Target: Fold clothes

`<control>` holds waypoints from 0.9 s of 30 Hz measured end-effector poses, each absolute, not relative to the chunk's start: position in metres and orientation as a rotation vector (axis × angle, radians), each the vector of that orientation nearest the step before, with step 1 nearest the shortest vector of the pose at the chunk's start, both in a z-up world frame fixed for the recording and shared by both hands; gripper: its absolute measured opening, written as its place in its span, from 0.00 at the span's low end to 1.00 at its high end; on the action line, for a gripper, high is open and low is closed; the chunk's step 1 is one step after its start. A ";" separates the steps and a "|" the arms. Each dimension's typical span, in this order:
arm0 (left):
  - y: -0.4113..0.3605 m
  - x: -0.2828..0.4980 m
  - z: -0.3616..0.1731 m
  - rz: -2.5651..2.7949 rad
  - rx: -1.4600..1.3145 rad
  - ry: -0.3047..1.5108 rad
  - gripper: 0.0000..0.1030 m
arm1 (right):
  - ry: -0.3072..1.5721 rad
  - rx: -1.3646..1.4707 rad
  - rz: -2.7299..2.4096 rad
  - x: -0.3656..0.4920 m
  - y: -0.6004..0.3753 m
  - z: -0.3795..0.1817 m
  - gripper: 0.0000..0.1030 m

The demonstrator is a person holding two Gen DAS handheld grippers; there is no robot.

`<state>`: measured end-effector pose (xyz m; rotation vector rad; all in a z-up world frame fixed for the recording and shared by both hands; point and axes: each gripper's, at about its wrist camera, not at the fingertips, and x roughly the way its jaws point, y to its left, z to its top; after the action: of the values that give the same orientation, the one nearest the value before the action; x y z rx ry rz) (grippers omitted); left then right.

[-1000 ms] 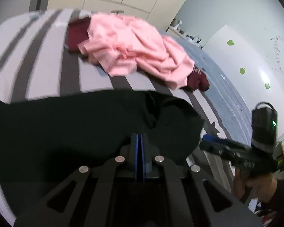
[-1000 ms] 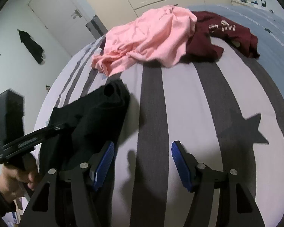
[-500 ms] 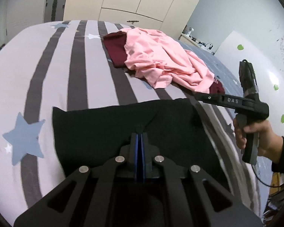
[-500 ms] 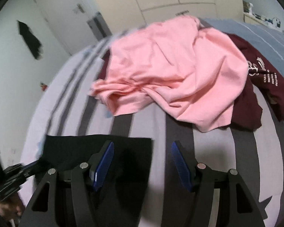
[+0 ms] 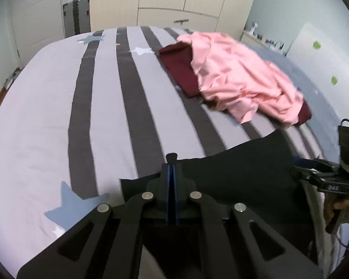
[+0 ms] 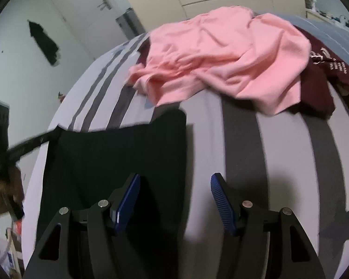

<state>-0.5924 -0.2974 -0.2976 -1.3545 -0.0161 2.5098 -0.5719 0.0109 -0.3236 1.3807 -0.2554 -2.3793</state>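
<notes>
A black garment (image 5: pixel 244 162) lies spread flat on the striped bed cover (image 5: pixel 104 116). My left gripper (image 5: pixel 172 165) is shut, and a tuft of the black fabric sticks out at its tips. From the right wrist camera, the left gripper (image 6: pixel 55 131) holds the far left corner of the black garment (image 6: pixel 118 153). My right gripper (image 6: pixel 174 183) hangs open above the garment's right edge, one finger over the cloth and one over the bed cover (image 6: pixel 279 151). The left view shows the right gripper (image 5: pixel 302 165) beside the cloth's right side.
A crumpled pink garment (image 5: pixel 239 79) lies over a maroon one (image 5: pixel 181 65) at the far side of the bed; both pink (image 6: pixel 221 55) and maroon (image 6: pixel 318 81) also show in the right view. Cream wardrobes (image 5: pixel 174 0), a suitcase (image 5: pixel 76 16) and a door (image 5: pixel 35 11) stand behind.
The black garment went from a bunched heap to a flat spread sheet. My left gripper moved left with its corner; my right gripper shifted forward over the right edge.
</notes>
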 end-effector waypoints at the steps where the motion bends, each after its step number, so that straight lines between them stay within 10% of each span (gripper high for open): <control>1: -0.299 -0.593 -0.300 2.508 -1.367 -0.013 0.02 | -0.238 1.381 -2.379 -0.570 0.008 -0.325 0.58; 17: -0.310 -0.619 -0.317 2.562 -1.467 0.101 0.02 | -0.133 1.356 -2.423 -0.554 -0.005 -0.333 0.58; 27: -0.341 -0.570 -0.281 2.651 -1.379 -0.240 0.13 | -0.080 1.332 -2.461 -0.550 -0.005 -0.332 0.56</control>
<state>-0.5698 -0.3408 -0.2814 -1.3789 -0.2404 2.6506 -0.5496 -0.0051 -0.3323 1.3325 -0.0799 -2.4612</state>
